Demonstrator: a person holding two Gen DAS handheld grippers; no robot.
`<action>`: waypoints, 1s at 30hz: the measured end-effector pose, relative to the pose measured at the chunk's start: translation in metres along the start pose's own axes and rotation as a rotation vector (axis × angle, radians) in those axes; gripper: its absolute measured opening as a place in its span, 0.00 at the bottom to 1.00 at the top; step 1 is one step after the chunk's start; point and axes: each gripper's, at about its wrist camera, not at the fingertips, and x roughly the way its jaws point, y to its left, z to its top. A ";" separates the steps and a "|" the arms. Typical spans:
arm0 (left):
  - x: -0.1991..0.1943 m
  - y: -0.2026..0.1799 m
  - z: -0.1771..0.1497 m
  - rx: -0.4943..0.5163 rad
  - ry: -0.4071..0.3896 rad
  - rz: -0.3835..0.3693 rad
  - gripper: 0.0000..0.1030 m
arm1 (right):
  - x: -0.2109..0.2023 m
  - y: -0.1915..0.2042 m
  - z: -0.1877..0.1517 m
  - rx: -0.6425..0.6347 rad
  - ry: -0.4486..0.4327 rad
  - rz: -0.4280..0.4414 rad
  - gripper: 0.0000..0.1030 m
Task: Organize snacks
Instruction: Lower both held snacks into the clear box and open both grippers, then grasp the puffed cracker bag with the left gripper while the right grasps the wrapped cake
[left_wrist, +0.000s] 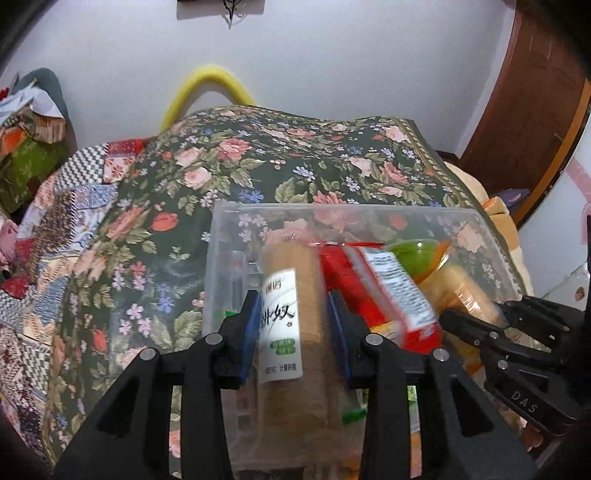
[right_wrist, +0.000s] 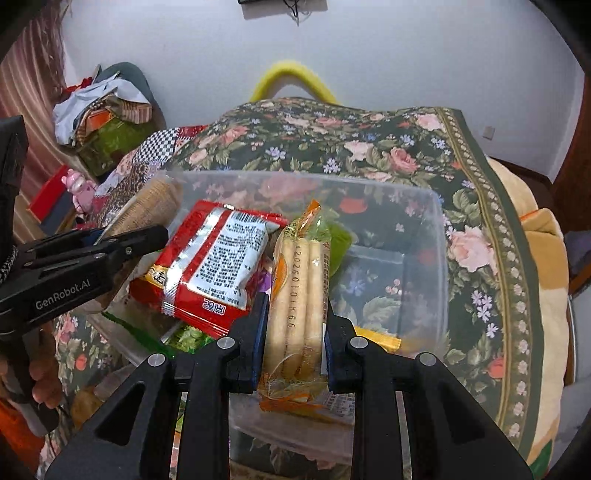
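Note:
A clear plastic bin (left_wrist: 221, 229) (right_wrist: 436, 206) rests on a floral bedspread. My left gripper (left_wrist: 293, 328) is shut on a tall brown biscuit roll with a white label (left_wrist: 284, 317), held over the bin's left part. My right gripper (right_wrist: 295, 332) is shut on a clear-and-orange pack of biscuit sticks (right_wrist: 299, 295), held over the bin's middle. A red snack bag (right_wrist: 210, 262) (left_wrist: 391, 291) lies tilted inside the bin between the two. A green packet (right_wrist: 340, 243) sits behind the stick pack. Each gripper shows at the side of the other's view: the right gripper (left_wrist: 517, 332), the left gripper (right_wrist: 85, 258).
The floral bedspread (left_wrist: 258, 158) covers the bed, with a patchwork quilt (left_wrist: 55, 240) at its left. A yellow curved tube (left_wrist: 207, 88) stands against the white wall. A heap of cloths and boxes (right_wrist: 103, 122) lies at far left. A hand (right_wrist: 44, 384) holds the left gripper's handle.

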 end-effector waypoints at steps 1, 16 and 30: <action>-0.003 -0.001 0.000 0.005 -0.007 -0.001 0.35 | 0.000 0.000 0.000 -0.004 0.001 -0.007 0.22; -0.074 0.003 -0.017 0.011 -0.081 -0.029 0.54 | -0.053 0.005 -0.006 -0.020 -0.074 -0.023 0.44; -0.127 0.009 -0.086 0.040 -0.051 -0.030 0.79 | -0.108 0.021 -0.053 -0.047 -0.143 -0.025 0.84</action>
